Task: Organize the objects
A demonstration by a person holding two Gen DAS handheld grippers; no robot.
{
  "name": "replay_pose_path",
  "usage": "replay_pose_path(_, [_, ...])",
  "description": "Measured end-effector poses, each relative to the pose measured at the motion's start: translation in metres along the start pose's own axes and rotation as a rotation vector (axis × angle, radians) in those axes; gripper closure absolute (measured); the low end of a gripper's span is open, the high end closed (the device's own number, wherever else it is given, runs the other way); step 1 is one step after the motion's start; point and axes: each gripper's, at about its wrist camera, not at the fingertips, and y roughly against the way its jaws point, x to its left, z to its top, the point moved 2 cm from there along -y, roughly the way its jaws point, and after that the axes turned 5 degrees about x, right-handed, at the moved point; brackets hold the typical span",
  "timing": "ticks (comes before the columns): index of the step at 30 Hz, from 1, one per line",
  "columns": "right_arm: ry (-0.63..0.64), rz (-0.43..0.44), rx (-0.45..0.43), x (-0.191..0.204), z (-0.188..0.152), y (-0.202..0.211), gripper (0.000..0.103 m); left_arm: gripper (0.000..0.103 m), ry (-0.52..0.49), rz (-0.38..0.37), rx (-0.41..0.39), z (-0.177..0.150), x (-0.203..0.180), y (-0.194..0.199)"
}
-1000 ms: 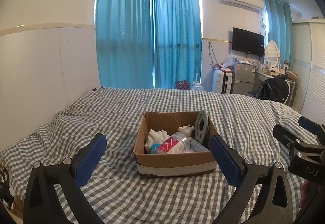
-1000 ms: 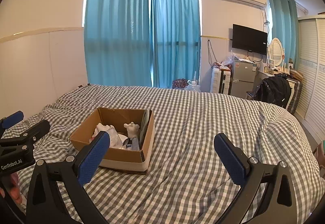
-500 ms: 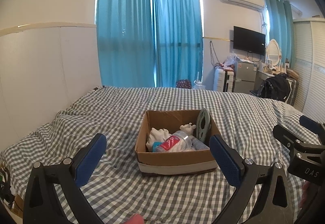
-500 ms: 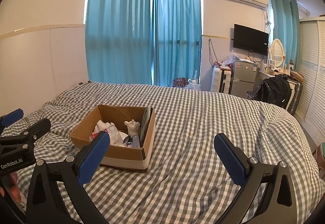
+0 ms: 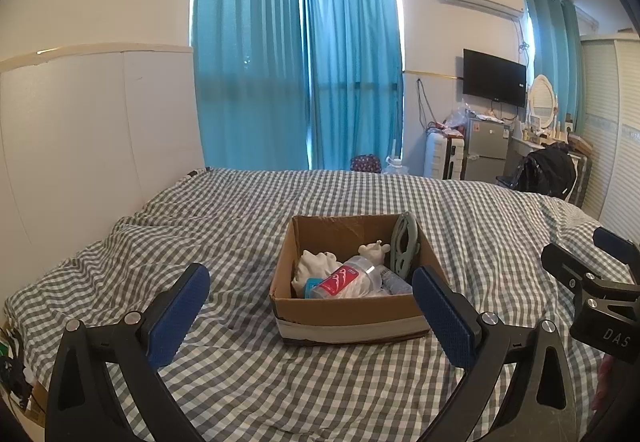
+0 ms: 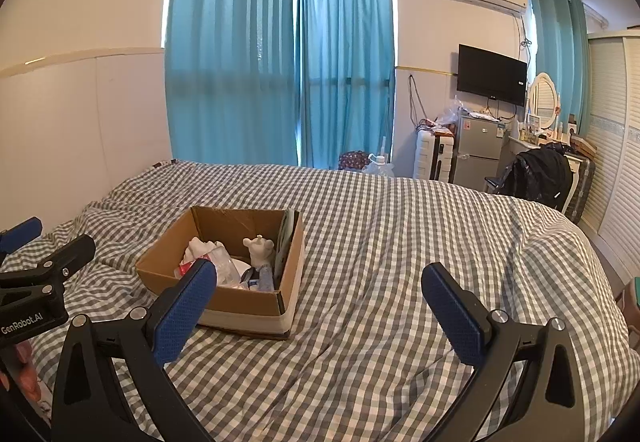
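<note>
Up close, left gripper [image 5: 310, 306] fingers spread wide, holding nothing | right gripper [image 6: 320, 308] fingers likewise wide apart, empty | cardboard box [image 5: 348, 316] on the checked bed [image 5: 224, 226], ahead of the left gripper | inside: plastic bottle [image 5: 346, 278], white figurine [image 5: 374, 250], grey-green hanger [image 5: 404, 244] against its right wall | blue curtains [image 5: 296, 73] beyond.

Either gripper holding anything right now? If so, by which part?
Nothing held. Left gripper and right gripper are both open and empty above the bed.
</note>
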Motion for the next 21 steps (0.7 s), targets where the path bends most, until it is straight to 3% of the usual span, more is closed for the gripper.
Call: replay_pose_path(21, [0.002,0.004,-0.002,0.0011,0.0004,-0.0001,0.0,0.0,-0.007,0.0,0.004,-0.0002,-0.003,0.0012])
